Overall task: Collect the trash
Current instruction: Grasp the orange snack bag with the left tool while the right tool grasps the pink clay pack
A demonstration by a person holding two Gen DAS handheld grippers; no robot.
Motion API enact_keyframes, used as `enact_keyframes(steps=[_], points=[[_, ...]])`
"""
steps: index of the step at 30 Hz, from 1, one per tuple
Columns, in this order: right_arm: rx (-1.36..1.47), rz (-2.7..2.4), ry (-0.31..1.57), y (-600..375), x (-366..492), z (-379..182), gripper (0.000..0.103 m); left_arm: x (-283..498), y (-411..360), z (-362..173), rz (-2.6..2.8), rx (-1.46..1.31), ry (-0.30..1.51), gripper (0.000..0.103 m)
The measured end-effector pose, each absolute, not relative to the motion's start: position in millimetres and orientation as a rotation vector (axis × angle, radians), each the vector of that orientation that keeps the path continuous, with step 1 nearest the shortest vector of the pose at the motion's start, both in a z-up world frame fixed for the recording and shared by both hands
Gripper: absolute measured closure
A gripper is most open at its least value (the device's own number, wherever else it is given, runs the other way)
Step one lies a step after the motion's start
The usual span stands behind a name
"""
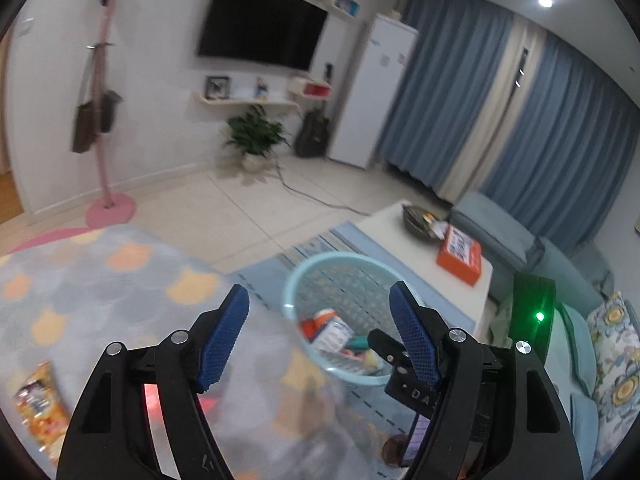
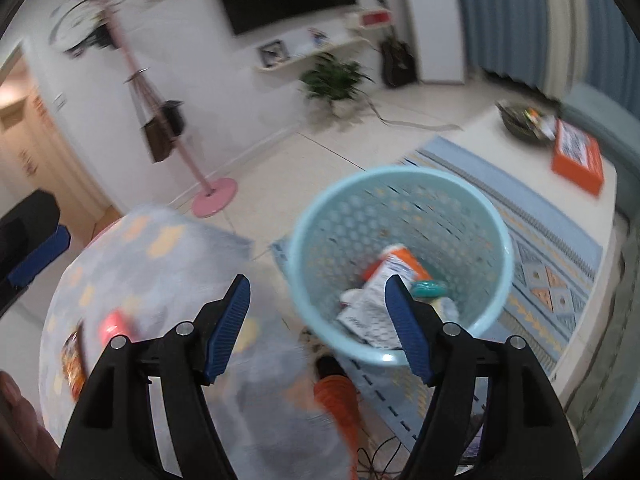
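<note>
Through my left wrist camera, my left gripper (image 1: 320, 334) hung with its jaws spread wide and nothing between the blue pads (image 1: 222, 340). Beyond them stood the light-blue basket (image 1: 298, 280) on the striped blue rug (image 1: 320, 242), just beside the edge of the round patterned mat (image 1: 120, 280). Inside it lay trash: an orange-and-white bottle (image 1: 326, 320), a printed wrapper and a teal piece. A yellow snack packet (image 1: 40, 404) lay on the mat, well apart from the basket, at the far left. My other gripper showed in part at the right, near the basket's rim. An orange box (image 1: 460, 256) sat on the white low table (image 1: 384, 224).

Through my right wrist camera, my right gripper (image 2: 318, 332) was likewise parted, holding nothing. The basket (image 2: 320, 216) stood near, its mouth open to me, the orange-and-white bottle (image 2: 400, 264) and a crumpled printed paper (image 2: 368, 316) at its bottom. On the mat (image 2: 160, 272) at the left I saw a blurred red item (image 2: 114, 322) beside the snack packet (image 2: 72, 360).
</note>
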State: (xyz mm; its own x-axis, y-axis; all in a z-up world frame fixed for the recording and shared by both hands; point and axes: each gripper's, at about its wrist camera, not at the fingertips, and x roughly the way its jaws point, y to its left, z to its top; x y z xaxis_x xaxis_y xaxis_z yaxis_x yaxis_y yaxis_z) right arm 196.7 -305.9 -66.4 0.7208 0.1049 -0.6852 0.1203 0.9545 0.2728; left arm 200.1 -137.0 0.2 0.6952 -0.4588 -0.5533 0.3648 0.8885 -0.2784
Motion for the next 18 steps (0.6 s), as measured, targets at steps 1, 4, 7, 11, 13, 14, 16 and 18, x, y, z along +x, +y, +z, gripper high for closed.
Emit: enact_keyframes(steps=[1,4,7,11,13,14,16,18], points=[[0.282,0.012,0.751,-293,191,-59,0.036,196,-129,4,-0.449,-0.159,0.647,0.032],[0.218,0.060,0.699,-263,177,-42,0.031,177,-97,15,-0.387,-0.182,0.610,0.032],[0.160,0.118,0.660,-234,165,-30,0.030,159,-65,19,-0.324,-0.200,0.587,0.032],[0.097,0.176,0.619,-205,152,-22,0.026,141,-25,19,-0.240,-0.243,0.572,0.032],[0.077,0.197,0.592,-193,148,-21,0.021,133,-7,16,-0.196,-0.266,0.566,0.032],[0.075,0.209,0.583,-189,145,-23,0.020,129,3,15,-0.177,-0.270,0.563,0.032],[0.072,0.239,0.573,-179,143,-28,0.020,121,17,9,-0.126,-0.263,0.567,0.032],[0.058,0.264,0.574,-169,140,-35,0.020,115,30,2,-0.087,-0.258,0.576,0.032]])
